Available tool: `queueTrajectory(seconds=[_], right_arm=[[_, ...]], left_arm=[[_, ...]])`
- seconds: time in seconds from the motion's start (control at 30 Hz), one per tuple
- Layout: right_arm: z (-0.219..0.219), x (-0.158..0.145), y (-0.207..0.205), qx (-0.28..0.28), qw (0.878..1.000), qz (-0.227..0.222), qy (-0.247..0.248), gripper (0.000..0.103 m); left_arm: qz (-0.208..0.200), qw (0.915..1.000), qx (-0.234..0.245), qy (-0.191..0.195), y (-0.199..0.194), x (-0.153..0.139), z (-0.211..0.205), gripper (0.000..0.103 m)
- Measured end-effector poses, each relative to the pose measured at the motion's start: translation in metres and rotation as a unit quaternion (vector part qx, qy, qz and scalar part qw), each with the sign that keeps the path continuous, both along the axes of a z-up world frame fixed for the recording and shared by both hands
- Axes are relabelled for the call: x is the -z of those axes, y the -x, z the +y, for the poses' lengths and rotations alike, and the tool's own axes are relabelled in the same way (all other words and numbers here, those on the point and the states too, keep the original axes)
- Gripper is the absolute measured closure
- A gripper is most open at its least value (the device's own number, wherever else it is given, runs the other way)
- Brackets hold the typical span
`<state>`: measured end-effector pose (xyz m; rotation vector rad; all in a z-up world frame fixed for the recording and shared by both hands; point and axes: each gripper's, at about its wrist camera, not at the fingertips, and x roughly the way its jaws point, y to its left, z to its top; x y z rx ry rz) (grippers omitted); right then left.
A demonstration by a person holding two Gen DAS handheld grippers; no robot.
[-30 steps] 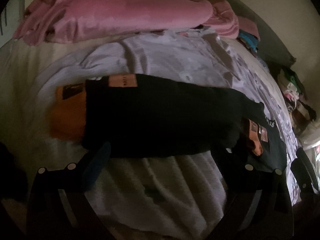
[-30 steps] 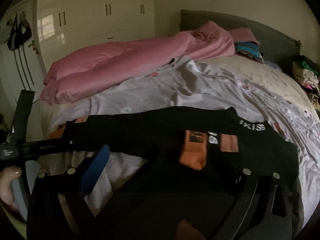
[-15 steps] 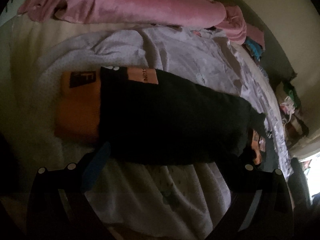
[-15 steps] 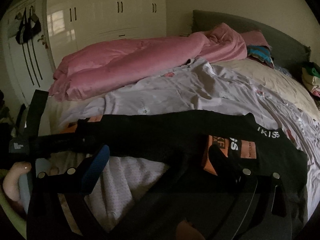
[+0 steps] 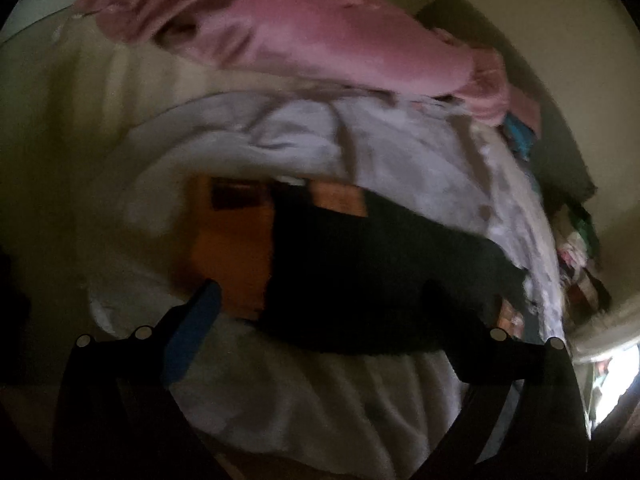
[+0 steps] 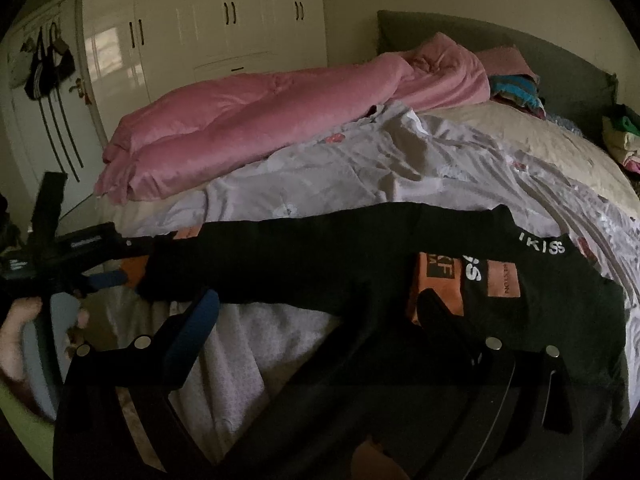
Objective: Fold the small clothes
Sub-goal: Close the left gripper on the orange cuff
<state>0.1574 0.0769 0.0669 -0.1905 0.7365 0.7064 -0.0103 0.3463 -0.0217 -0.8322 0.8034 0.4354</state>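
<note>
Both grippers agape over black garment; "IKISS" lettering in right view only.

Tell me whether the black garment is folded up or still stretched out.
Stretched out: the black garment lies as one long band across the bed, orange cuff at one end.

Left gripper: black fingers, one faced with a blue pad; round silver screws are seen behind the pad.
Right gripper: built alike, black, blue-padded, silver-screwed.
</note>
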Motion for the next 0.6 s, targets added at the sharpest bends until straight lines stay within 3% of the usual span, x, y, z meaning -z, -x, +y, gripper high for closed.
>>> queueTrajectory(seconds=[0.17, 0.23, 0.3, 0.37, 0.43, 0.5, 0.6], right_arm=[[0.000, 0.003, 0.002, -0.004, 1.000, 0.004, -0.003, 0.005], [-0.003, 0.005, 0.001, 0.000, 1.000, 0.008, -0.004, 0.005], [-0.005, 0.005, 0.001, 0.003, 1.000, 0.011, -0.006, 0.005], [-0.009, 0.005, 0.001, 0.007, 1.000, 0.013, -0.009, 0.005], [-0.014, 0.004, 0.002, 0.011, 1.000, 0.013, -0.011, 0.005], [-0.020, 0.003, 0.001, 0.018, 1.000, 0.014, -0.017, 0.005], [-0.027, 0.001, 0.000, 0.026, 0.999, 0.016, -0.023, 0.005]], left_arm=[[-0.007, 0.9997, -0.020, 0.011, 0.002, 0.013, 0.013, 0.010], [-0.001, 0.9997, -0.019, -0.013, -0.001, 0.011, 0.011, 0.020], [0.011, 0.9990, -0.025, -0.035, -0.001, 0.010, 0.011, 0.053], [0.015, 0.9983, -0.032, -0.046, -0.001, 0.010, 0.014, 0.068], [0.007, 0.9987, -0.028, -0.042, 0.000, 0.010, 0.014, 0.076], [-0.007, 0.9988, -0.021, -0.045, 0.001, 0.006, 0.013, 0.101], [-0.041, 0.9980, -0.011, -0.047, 0.003, -0.006, 0.009, 0.103]])
